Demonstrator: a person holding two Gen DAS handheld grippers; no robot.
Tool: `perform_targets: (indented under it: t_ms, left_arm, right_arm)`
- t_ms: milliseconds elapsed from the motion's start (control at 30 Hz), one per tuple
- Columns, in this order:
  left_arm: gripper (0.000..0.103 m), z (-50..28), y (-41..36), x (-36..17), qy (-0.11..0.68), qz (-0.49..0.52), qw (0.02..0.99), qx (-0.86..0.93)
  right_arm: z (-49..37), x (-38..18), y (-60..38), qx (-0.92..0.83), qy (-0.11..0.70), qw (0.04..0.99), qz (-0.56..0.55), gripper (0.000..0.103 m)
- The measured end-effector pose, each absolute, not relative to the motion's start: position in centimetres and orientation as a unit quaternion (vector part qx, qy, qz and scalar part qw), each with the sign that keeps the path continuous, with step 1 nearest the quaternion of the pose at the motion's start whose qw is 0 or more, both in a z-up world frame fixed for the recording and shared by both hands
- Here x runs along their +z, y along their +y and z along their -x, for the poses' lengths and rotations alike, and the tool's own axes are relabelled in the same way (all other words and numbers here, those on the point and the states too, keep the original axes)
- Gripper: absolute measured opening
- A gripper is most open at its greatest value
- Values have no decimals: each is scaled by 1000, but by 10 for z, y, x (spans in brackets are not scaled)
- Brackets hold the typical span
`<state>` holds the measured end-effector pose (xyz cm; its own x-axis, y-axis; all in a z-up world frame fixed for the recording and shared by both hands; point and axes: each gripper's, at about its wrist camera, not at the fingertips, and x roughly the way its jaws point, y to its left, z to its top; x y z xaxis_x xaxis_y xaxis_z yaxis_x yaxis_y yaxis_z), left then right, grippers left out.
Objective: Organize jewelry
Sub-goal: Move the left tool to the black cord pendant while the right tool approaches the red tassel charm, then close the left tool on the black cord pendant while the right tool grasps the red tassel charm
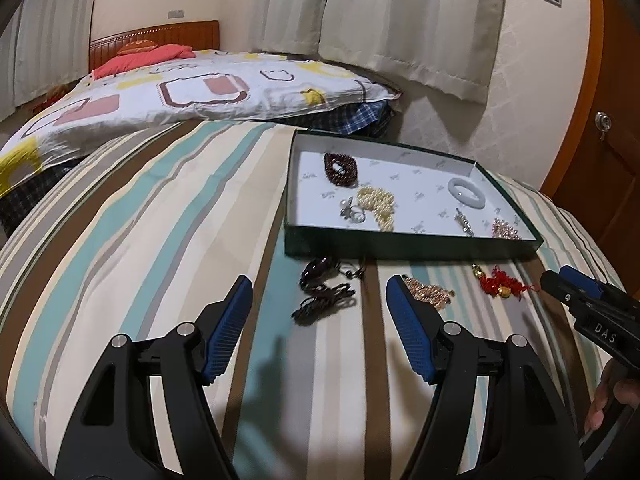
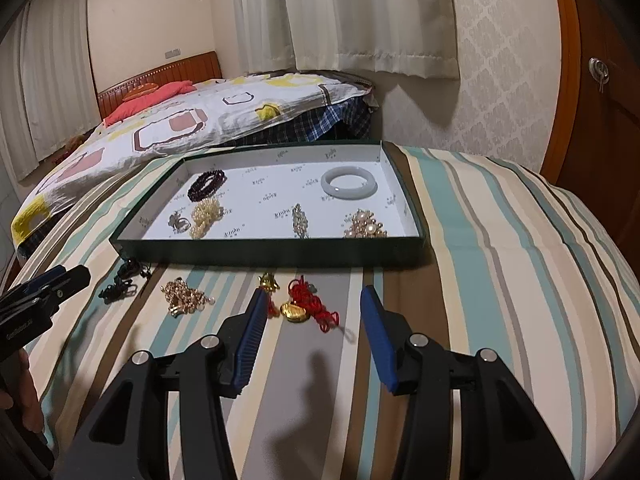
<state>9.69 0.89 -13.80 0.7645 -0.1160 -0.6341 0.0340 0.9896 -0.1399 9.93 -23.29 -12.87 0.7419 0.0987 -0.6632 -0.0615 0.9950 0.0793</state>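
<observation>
"DAS" in white on the right gripper (image 1: 560,280) body, small repeated print on tray (image 2: 280,250) lining perhaps a logo, unreadable

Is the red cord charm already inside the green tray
No, the red cord charm lies on the striped bedspread in front of the green tray, outside its near wall.

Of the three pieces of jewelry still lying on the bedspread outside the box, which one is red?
The red knotted cord charm with gold ornaments, rightmost of the three. The black cord piece and gold chain lie to its left.
</observation>
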Motion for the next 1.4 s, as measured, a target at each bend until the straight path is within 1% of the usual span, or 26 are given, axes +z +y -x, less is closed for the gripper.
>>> perform_targets:
  t_ms: [300,800,967,1033,1100,1333,1400]
  left_arm:
    - [68,-97,8,-144,346,57,936,-42]
    - [68,-109,7,-155,365,54,929,-37]
    - [68,-112,6,-158,370,53,927,-35]
    - [68,-114,6,-159,373,53,926,-34]
    - [68,-115,6,-160,376,52,925,-33]
    - [68,-123,2,-161,385,43,921,-38]
    - [63,-128,-1,-161,388,38,920,-42]
  right_arm:
    - [-109,-139,-227,46,370,927,-25,48]
    - [-143,-159,-224,44,426,903,-23,48]
    - [-143,-161,-224,45,435,899,-17,41]
    - [-142,-160,-224,47,435,899,-15,29]
    - [-140,-160,-226,49,435,899,-15,22]
    - [-133,-157,-235,39,427,903,-17,22]
    - [-131,-157,-239,37,427,903,-18,22]
